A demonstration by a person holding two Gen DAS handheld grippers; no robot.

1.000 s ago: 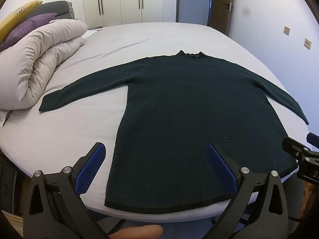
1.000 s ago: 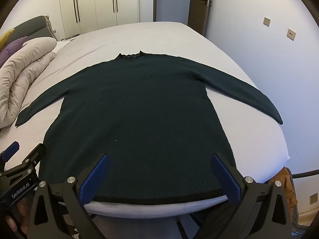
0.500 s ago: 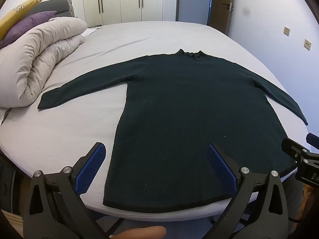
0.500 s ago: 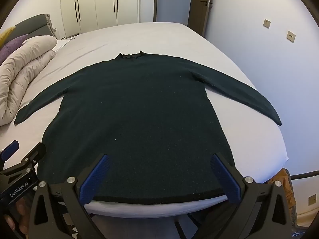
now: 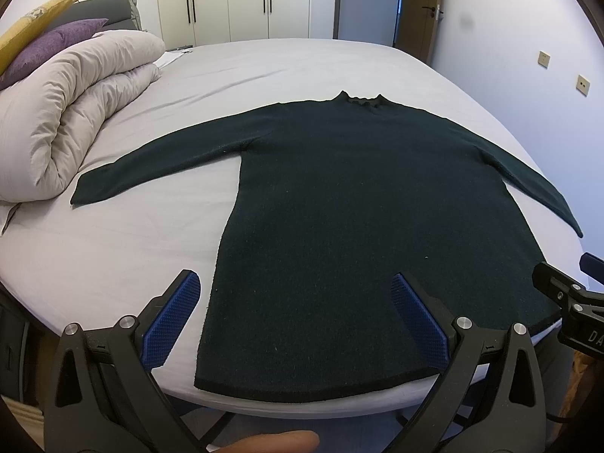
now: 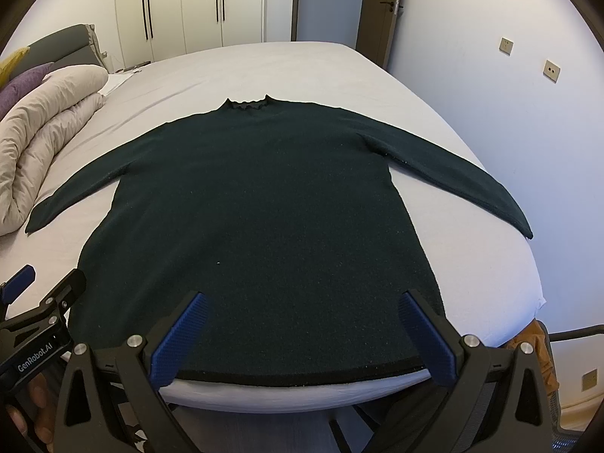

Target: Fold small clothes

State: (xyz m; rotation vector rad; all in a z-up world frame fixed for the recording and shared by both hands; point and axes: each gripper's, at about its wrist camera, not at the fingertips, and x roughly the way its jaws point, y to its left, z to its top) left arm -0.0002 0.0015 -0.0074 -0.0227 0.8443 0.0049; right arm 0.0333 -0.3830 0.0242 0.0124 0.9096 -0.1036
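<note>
Left gripper [image 5: 296, 315]: jaws spread wide, nothing between the blue pads [image 5: 171, 321], poised over the sweater's near left hem corner. Right gripper [image 6: 300, 334]: jaws equally wide, empty, above the hem toward the right side. Dark green sweater [image 5: 362, 226] lies flat, front up, on the grey bed [image 5: 113, 249], both sleeves spread outward, collar [image 6: 247, 105] far side, hem at the near edge. Rolled beige duvet [image 5: 71, 113] sits just beyond the left cuff (purple and yellow pillows behind it). Wardrobe doors [image 6: 196, 3] at the far wall.
</note>
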